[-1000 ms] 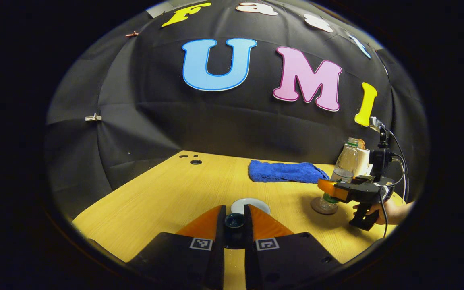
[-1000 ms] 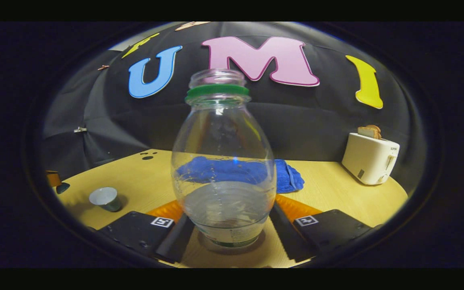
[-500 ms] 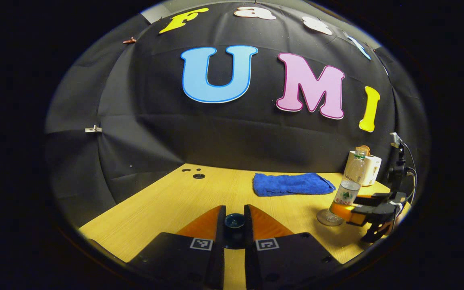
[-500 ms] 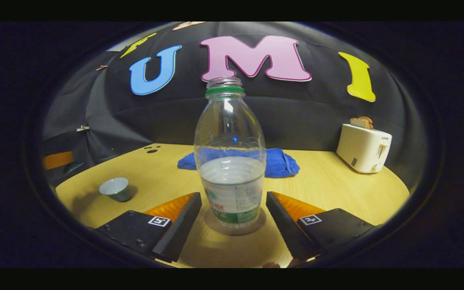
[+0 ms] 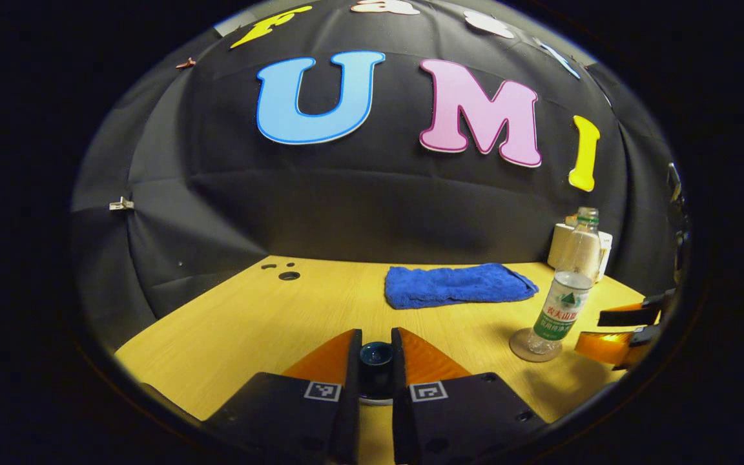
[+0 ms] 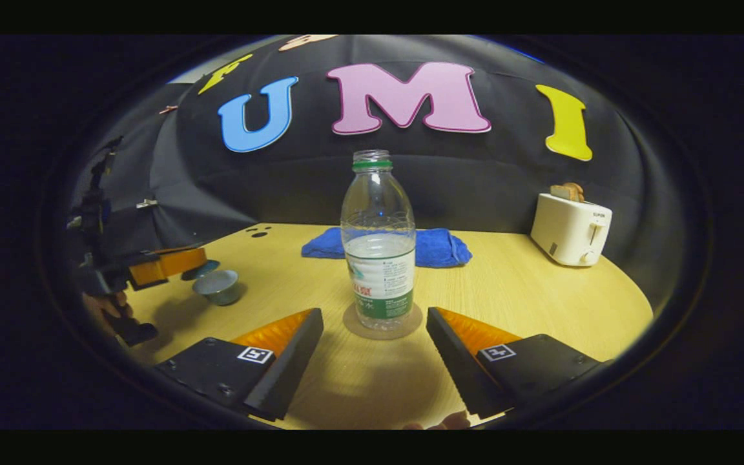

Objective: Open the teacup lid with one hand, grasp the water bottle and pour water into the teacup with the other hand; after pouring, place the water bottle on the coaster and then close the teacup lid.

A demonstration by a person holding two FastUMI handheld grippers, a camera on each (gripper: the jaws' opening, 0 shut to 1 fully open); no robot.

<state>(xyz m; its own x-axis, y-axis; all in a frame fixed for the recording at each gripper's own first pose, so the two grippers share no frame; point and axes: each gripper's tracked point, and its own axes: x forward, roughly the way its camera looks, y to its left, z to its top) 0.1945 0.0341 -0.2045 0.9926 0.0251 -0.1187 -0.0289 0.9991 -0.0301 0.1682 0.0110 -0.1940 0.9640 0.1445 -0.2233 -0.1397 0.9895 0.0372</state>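
In the left gripper view, the left claw [image 5: 376,361] sits low in the foreground with its two fingers drawn close together, and pinched between them is the small dark knob of the teacup lid [image 5: 376,354]. A pale sliver shows just under the knob between the fingers; whether that is the lid's rim or the cup I cannot tell. Over to the right the water bottle [image 5: 569,292] stands upright on the round coaster [image 5: 529,345], cap off, water filling its lower part. Just beside it at the far right edge, the right claw [image 5: 624,327] pokes in, its two fingers apart and clear of the bottle. Behind, a blue towel [image 5: 457,285] lies folded on the wooden table [image 5: 249,316], and a white toaster [image 5: 566,242] peeks out from behind the bottle.

Now the right gripper view: the right claw [image 6: 375,352] is spread wide, holding nothing, fingers flanking the bottle [image 6: 378,245] but not touching it. The bottle stands squarely on the coaster [image 6: 382,323]. Off to the left the open teacup [image 6: 217,286] rests on the table, and right next to it the left claw [image 6: 181,261] holds the lid [image 6: 203,268] just beside the cup's rim, tilted. A hand [image 6: 104,307] grips that gripper below. The toaster [image 6: 570,228] stands at the right with toast in its slots.
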